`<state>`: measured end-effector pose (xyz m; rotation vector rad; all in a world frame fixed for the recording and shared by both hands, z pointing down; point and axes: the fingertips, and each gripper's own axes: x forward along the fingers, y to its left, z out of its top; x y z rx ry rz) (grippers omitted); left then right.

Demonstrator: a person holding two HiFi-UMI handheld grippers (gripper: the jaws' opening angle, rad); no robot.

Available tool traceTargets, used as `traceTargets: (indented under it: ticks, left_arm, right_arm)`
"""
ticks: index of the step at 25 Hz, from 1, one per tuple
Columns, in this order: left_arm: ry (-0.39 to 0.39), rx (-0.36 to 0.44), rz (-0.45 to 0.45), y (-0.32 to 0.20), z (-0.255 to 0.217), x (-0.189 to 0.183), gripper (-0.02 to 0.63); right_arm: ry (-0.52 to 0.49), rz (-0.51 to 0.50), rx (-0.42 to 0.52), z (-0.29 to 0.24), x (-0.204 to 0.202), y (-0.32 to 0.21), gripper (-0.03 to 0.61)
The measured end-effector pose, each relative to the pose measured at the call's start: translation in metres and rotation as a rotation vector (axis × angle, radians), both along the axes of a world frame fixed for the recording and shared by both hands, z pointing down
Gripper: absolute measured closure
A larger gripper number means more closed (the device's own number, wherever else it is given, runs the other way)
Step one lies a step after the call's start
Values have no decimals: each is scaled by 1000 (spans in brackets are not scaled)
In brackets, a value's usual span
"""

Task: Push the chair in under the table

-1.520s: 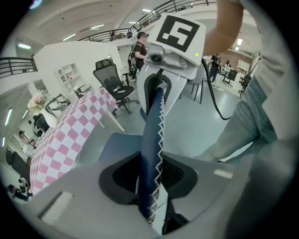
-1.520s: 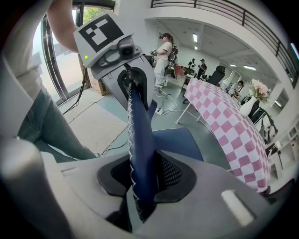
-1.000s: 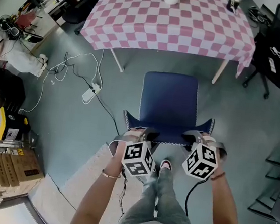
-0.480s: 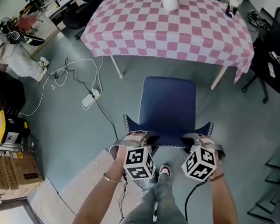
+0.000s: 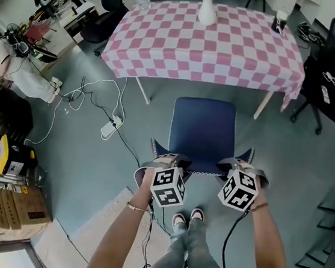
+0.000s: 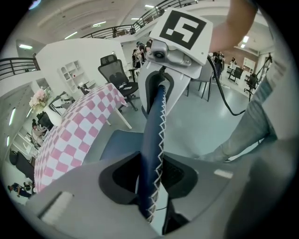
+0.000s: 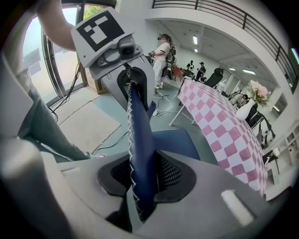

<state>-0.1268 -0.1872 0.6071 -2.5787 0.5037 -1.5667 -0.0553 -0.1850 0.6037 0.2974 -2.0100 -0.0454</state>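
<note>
1. Grey floor (image 5: 81, 144) lay round a table (image 5: 263, 106) under a pink checked cloth (image 5: 226, 52), with a vase (image 5: 207, 11) on top.
2. Both forearms (image 5: 115, 239) reached forward side by side, and each gripper tipped steeply down.
3. The left gripper (image 5: 167, 159) pinched the left end of the chair (image 5: 203, 132) back's stitched top edge.
4. The right gripper (image 5: 236, 166) pinched the right end.
5. The chair stood just before the table's near edge, its seat not yet under.
6. The cubes (image 5: 168, 187) bore black-and-white square markers.
7. Print on a yellow box (image 5: 8, 154) was too small to read.
</note>
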Motion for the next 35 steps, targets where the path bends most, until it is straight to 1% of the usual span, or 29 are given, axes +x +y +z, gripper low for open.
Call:
traceTargets:
  ticks: [4,8,13,24,27,31,35]
  left_arm:
    - [4,14,-5,-14,1,2,520]
    - [5,17,-1,-25,2,2,522]
    - [25,14,11,-27,0,4,522]
    - [29,23,-17,-29,0,4,522]
    - [27,41,-33,-42,2,4,525]
    - [23,18,-23,-63,2,-3,523]
    - [22,23,-13,-87,2,-11,523]
  right_arm:
    - [-2,3,16,1,2,-15,474]
    - [-1,-7,3,2,2,-26,474]
    - [-17,-24,12,1,3,-28,474]
    - [-17,4,61,0,2,-31,476]
    - [-7,18,85,2,3,-45,477]
    - [-6,23,75,1,-5,-65,477]
    - [-7,29,81,1,-13,-87,476]
